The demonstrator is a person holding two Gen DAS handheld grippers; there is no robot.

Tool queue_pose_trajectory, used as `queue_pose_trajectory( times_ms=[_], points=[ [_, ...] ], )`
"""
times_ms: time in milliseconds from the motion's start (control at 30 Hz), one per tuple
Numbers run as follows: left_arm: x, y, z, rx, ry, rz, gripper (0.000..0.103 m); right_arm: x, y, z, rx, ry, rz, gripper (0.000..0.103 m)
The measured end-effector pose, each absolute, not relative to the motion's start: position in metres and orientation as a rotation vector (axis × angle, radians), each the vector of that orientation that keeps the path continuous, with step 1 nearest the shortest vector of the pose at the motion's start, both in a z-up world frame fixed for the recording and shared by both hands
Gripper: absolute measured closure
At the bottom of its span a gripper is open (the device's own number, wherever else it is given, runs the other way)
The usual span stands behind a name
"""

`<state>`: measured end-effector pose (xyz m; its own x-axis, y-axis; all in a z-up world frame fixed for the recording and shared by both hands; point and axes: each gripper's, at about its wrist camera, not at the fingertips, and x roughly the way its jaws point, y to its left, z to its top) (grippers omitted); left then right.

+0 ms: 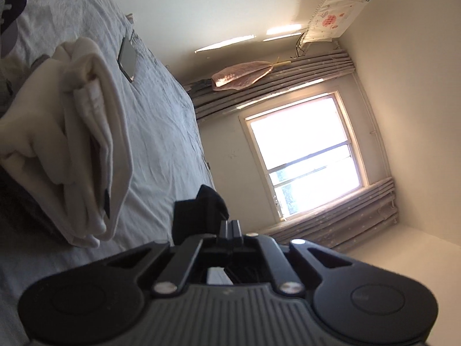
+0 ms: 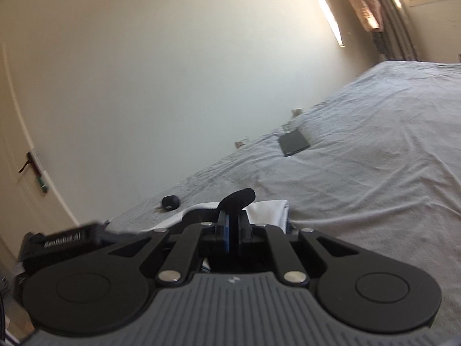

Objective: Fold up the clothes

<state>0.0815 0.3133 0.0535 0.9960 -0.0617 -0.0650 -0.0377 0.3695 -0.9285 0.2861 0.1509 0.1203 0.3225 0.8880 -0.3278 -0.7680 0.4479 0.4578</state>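
In the left wrist view, a folded cream garment (image 1: 86, 132) lies bunched on the grey bedsheet (image 1: 161, 121), to the left of my left gripper (image 1: 230, 225). The left gripper's jaws are closed together with nothing visible between them, and a dark cloth piece (image 1: 201, 204) sits just beyond them. In the right wrist view, my right gripper (image 2: 233, 227) has its jaws nearly together with a blue pad showing. A black strip of fabric (image 2: 237, 197) pokes out past the fingertips. A white garment (image 2: 268, 209) lies right behind it on the bedsheet (image 2: 374, 173).
A phone (image 1: 128, 57) lies flat on the bed, also in the right wrist view (image 2: 294, 142). A small black object (image 2: 170, 201) sits near the bed's wall-side edge. A window (image 1: 305, 152), bunched curtains and a door (image 2: 17, 144) surround the bed. Another device labelled GenRobot.AI (image 2: 63, 242) is at lower left.
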Motion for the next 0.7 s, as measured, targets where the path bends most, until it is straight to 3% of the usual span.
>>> queue_pose_trajectory(
  times_ms=[167,200,233,333,433,500,567,600,700],
  points=[
    [0.08,0.325,0.057,-1.138,0.098,0.104,0.103,0.273,0.15,0.117,0.126,0.558,0.821,0.082],
    [0.081,0.325,0.056,-1.135,0.109,0.105,0.103,0.265,0.141,0.12,0.104,0.523,0.789,0.076],
    [0.083,0.324,0.056,-1.131,0.124,0.098,0.103,0.257,0.127,0.123,0.089,0.49,0.759,0.062],
    [0.088,0.315,0.062,-1.089,0.187,0.076,0.103,0.237,0.078,0.124,0.047,0.454,0.675,0.045],
    [0.096,0.303,0.069,-1.014,0.26,0.081,0.101,0.239,0.02,0.109,0.014,0.518,0.577,0.045],
    [0.105,0.296,0.071,-0.955,0.313,0.105,0.093,0.247,-0.01,0.096,0.008,0.585,0.558,0.045],
    [0.112,0.288,0.068,-0.903,0.366,0.135,0.075,0.251,-0.012,0.084,-0.056,0.624,0.589,0.045],
    [0.117,0.283,0.065,-0.879,0.393,0.14,0.071,0.253,-0.012,0.078,-0.093,0.64,0.608,0.045],
    [0.13,0.27,0.057,-0.809,0.463,0.138,0.069,0.255,0.009,0.063,-0.234,0.67,0.683,0.045]
  ],
)
